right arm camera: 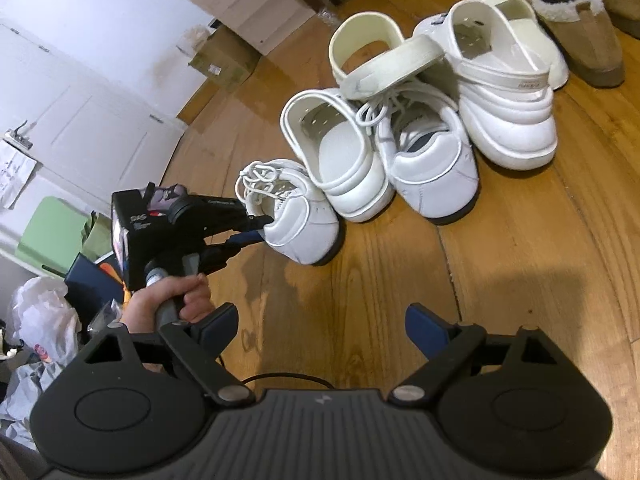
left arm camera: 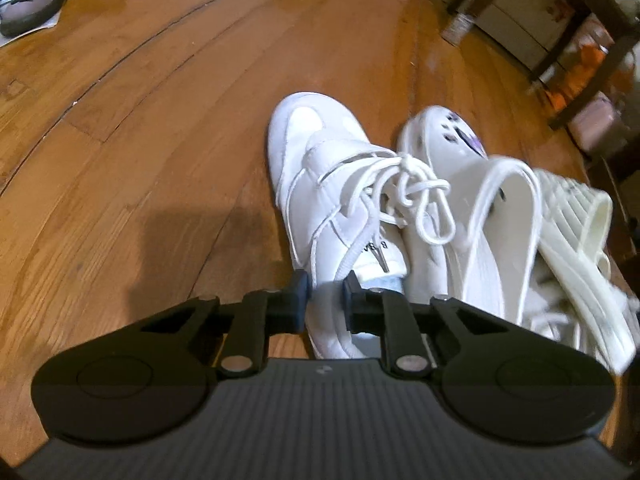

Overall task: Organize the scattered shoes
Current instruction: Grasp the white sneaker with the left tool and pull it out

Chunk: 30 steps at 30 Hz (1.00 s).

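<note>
The white laced sneaker (left arm camera: 320,184) stands on the wood floor (left arm camera: 140,140) at centre frame in the left wrist view, toe pointing away. The left gripper (left arm camera: 325,300) is clamped on its heel collar, one finger inside the opening and one outside. In the right wrist view the same sneaker (right arm camera: 296,216) sits left of centre, touching the pile of white shoes (right arm camera: 420,120) on its right.

The right gripper (right arm camera: 320,330), low in its own frame, has its jaws spread wide and holds nothing.

Risks, as judged:
- The grip takes only the thin heel edge; the toe's weight may swing the shoe down or pull it free if lifted quickly.
- The loose laces (left arm camera: 404,200) lie against the neighbouring white clog (left arm camera: 448,148); they may snag and drag it.
- The pile is stacked unevenly, with a cream slide (right arm camera: 376,60) resting on top; a knock could topple it.
</note>
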Each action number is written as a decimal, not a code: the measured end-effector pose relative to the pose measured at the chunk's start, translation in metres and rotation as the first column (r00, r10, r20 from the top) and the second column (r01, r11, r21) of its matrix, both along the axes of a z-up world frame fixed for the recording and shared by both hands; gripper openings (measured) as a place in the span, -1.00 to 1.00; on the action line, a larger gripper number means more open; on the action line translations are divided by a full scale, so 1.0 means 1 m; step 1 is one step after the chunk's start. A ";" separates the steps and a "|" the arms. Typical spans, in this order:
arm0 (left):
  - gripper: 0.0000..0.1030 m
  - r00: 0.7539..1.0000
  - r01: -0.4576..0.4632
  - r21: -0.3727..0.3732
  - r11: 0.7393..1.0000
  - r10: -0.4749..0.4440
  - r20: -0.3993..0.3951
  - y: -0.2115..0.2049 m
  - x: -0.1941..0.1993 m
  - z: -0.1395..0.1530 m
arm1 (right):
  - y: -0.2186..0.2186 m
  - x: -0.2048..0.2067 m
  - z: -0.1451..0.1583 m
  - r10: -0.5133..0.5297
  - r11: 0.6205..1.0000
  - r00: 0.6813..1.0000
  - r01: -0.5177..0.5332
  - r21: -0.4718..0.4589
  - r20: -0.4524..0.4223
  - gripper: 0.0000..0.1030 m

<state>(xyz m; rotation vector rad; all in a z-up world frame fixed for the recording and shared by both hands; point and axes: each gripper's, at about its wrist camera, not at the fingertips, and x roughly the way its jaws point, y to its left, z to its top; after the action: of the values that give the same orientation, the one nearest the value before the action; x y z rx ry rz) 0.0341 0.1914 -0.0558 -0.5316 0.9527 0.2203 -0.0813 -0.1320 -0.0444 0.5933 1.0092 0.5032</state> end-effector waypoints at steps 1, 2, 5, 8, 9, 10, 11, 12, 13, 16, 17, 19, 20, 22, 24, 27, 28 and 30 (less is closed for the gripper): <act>-0.72 1.000 0.007 0.008 1.000 -0.007 -0.001 -0.001 -0.002 0.000 | 0.001 0.001 -0.001 0.003 1.000 1.000 -0.003 0.002 -0.003 0.78; -0.73 1.000 0.012 0.017 1.000 -0.012 -0.001 -0.002 -0.002 0.000 | 0.001 0.002 -0.004 0.003 1.000 1.000 -0.002 0.005 -0.014 0.78; -0.72 1.000 0.025 0.050 0.998 -0.025 0.007 -0.009 -0.004 0.000 | 0.002 0.006 -0.012 0.004 1.000 0.999 -0.004 0.016 -0.040 0.78; -0.53 0.999 0.041 0.082 0.996 -0.042 0.006 -0.014 0.003 -0.002 | 0.001 0.006 -0.014 -0.001 1.000 0.999 0.002 0.018 -0.054 0.78; -0.46 0.999 0.044 0.081 0.996 -0.045 0.002 -0.013 0.006 -0.004 | 0.000 0.005 -0.015 -0.004 1.000 0.998 0.005 0.017 -0.057 0.78; -0.22 0.999 0.039 0.062 0.997 -0.039 -0.002 -0.011 0.009 -0.007 | -0.001 0.005 -0.015 -0.007 1.000 0.998 0.008 0.017 -0.059 0.78; -0.04 1.000 0.031 0.042 0.999 -0.031 -0.004 -0.008 0.012 -0.011 | -0.003 0.004 -0.014 -0.014 1.000 0.998 0.015 0.022 -0.057 0.78; 0.03 1.000 0.014 0.015 1.000 -0.014 -0.001 -0.006 0.015 -0.015 | -0.005 0.003 -0.012 -0.021 0.999 0.998 0.023 0.028 -0.054 0.78; 0.10 1.000 -0.002 -0.007 1.000 0.002 0.002 -0.003 0.019 -0.020 | -0.007 0.000 -0.011 -0.029 0.999 0.998 0.031 0.032 -0.051 0.78; 0.17 1.000 -0.025 -0.013 1.000 0.025 0.007 -0.004 0.029 -0.032 | -0.013 -0.006 -0.007 -0.049 0.998 0.998 0.050 0.034 -0.039 0.80; 0.14 0.999 -0.035 -0.022 0.999 0.036 0.017 -0.005 0.030 -0.034 | -0.015 -0.008 -0.007 -0.055 0.998 0.998 0.056 0.033 -0.037 0.81; 0.03 0.999 -0.048 -0.012 0.999 0.048 0.024 -0.009 0.030 -0.032 | -0.018 -0.009 -0.009 -0.068 0.997 0.997 0.069 0.028 -0.043 0.81; -0.08 0.999 -0.048 -0.001 0.999 0.048 0.022 -0.010 0.029 -0.031 | -0.019 -0.010 -0.010 -0.073 0.997 0.996 0.075 0.026 -0.048 0.81; -0.33 0.998 -0.062 -0.009 0.998 0.062 0.018 -0.008 0.025 -0.029 | -0.022 -0.009 -0.015 -0.081 0.996 0.995 0.083 0.027 -0.063 0.81; -0.62 0.997 -0.081 0.000 0.997 0.081 0.015 -0.004 0.013 -0.022 | -0.024 -0.007 -0.020 -0.081 0.996 0.994 0.084 0.030 -0.079 0.81; -0.66 0.998 -0.060 0.048 0.997 0.059 0.017 -0.010 0.012 -0.022 | -0.025 -0.003 -0.029 -0.076 0.997 0.991 0.079 0.025 -0.106 0.81; -0.67 0.998 -0.053 0.065 0.997 0.052 0.018 -0.012 0.011 -0.023 | -0.026 -0.001 -0.032 -0.073 0.997 0.991 0.076 0.021 -0.116 0.81; -0.67 0.999 -0.039 0.097 0.995 0.037 0.018 -0.016 0.010 -0.023 | -0.026 0.001 -0.036 -0.071 0.997 0.989 0.073 0.015 -0.127 0.81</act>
<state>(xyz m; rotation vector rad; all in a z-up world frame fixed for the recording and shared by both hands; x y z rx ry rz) 0.0444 0.1756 -0.0787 -0.4615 0.9118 0.2947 -0.0801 -0.1578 -0.0801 0.6833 1.0998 0.4160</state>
